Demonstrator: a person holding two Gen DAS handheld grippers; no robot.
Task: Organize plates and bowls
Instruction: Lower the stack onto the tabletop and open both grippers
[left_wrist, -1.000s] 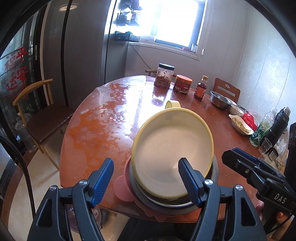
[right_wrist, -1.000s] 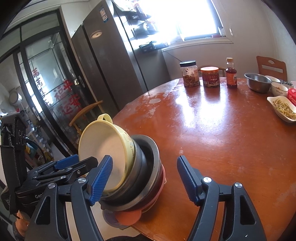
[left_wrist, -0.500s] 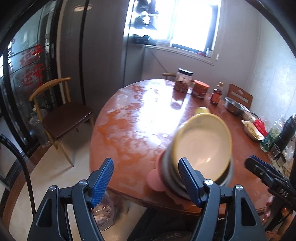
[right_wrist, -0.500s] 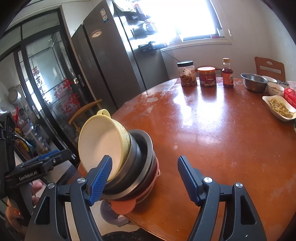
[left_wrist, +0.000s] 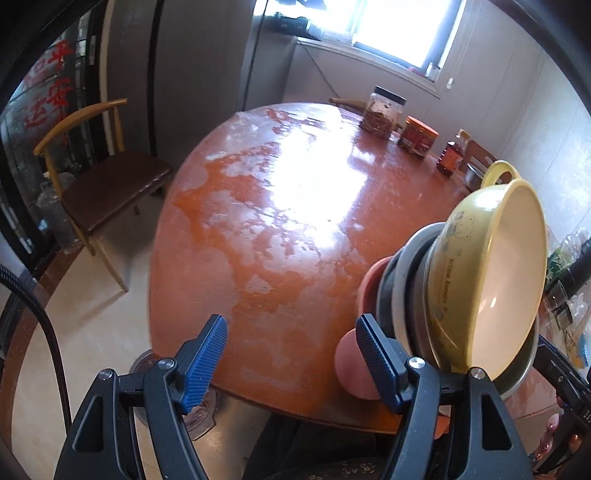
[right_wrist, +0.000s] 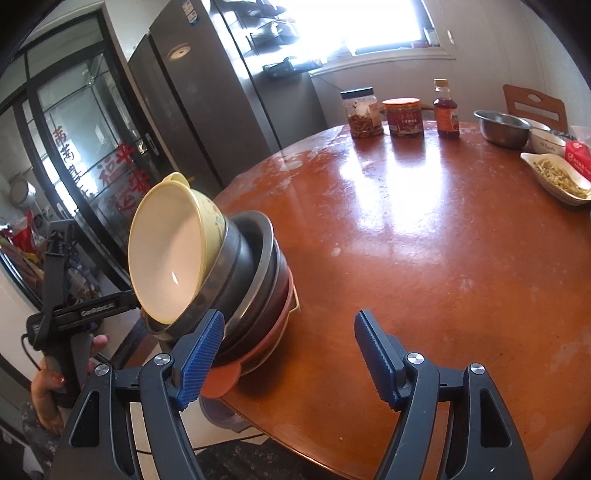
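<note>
Both tools, the left tool and the right tool, hang with jaws apart, gripping nothing, beside the stack of bowls at the table edge, where one nudge could tip it floorward.

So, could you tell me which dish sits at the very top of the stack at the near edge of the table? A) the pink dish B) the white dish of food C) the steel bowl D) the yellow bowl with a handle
D: the yellow bowl is nested uppermost in the stack, above the dark metal bowls and the pink dish at the bottom.
</note>
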